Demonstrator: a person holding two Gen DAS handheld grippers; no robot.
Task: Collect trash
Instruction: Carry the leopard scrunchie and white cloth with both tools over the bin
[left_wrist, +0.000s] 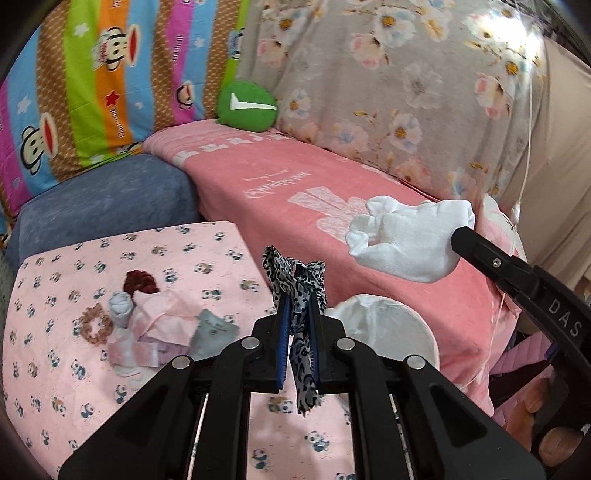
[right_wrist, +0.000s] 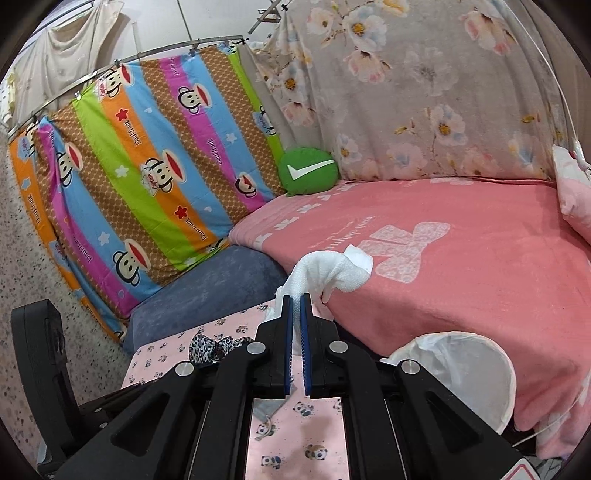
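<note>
My left gripper (left_wrist: 298, 299) is shut on a black-and-white leopard-print cloth strip (left_wrist: 301, 332), held above the panda-print table (left_wrist: 92, 369). My right gripper (right_wrist: 296, 301) is shut on a white crumpled cloth (right_wrist: 332, 273); in the left wrist view it (left_wrist: 458, 236) holds that white cloth (left_wrist: 406, 236) over the pink bed. A white-lined bin (left_wrist: 391, 328) stands below, between table and bed; it also shows in the right wrist view (right_wrist: 465, 365). A pile of pink paper, grey wads and scrunchies (left_wrist: 147, 325) lies on the table.
A pink blanket covers the bed (right_wrist: 461, 258). A green check-mark cushion (right_wrist: 308, 170) sits at its far corner. A blue-grey stool (left_wrist: 110, 206) stands behind the table. Striped monkey sheet (right_wrist: 147, 166) and floral sheet (right_wrist: 424, 92) hang behind.
</note>
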